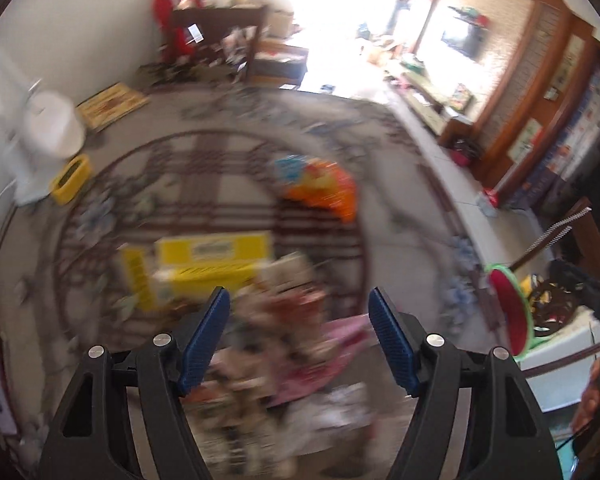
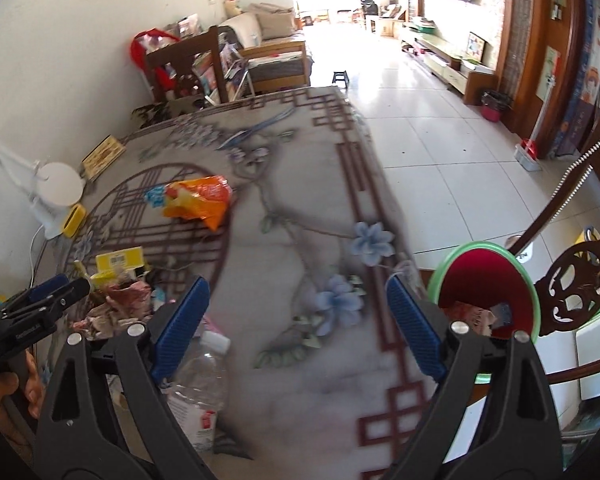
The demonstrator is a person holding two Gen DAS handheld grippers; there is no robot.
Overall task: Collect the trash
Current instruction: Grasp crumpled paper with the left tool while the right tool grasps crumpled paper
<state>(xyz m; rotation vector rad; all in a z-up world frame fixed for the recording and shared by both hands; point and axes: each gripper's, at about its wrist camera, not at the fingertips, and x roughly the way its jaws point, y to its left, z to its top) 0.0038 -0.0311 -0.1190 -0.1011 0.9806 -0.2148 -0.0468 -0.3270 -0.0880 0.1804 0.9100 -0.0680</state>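
Observation:
My left gripper (image 1: 298, 300) is open above a blurred heap of crumpled wrappers (image 1: 284, 320), with a pink wrapper (image 1: 332, 340) just below it. A yellow box (image 1: 212, 264) lies beyond, and an orange snack bag (image 1: 320, 192) farther out. My right gripper (image 2: 296, 292) is open and empty over the patterned table (image 2: 300, 380). A clear plastic bottle (image 2: 200, 376) lies by its left finger. The red bin with a green rim (image 2: 488, 288) stands off the table's right edge and holds some trash. The left gripper also shows in the right wrist view (image 2: 48, 292) over the crumpled wrappers (image 2: 116, 304).
A white lamp base (image 2: 60, 184) and a small yellow box (image 2: 74, 220) stand at the table's far left by the wall. A framed board (image 2: 102, 156) lies at the back edge. A carved wooden chair (image 2: 572, 288) stands right of the bin. Tiled floor lies beyond.

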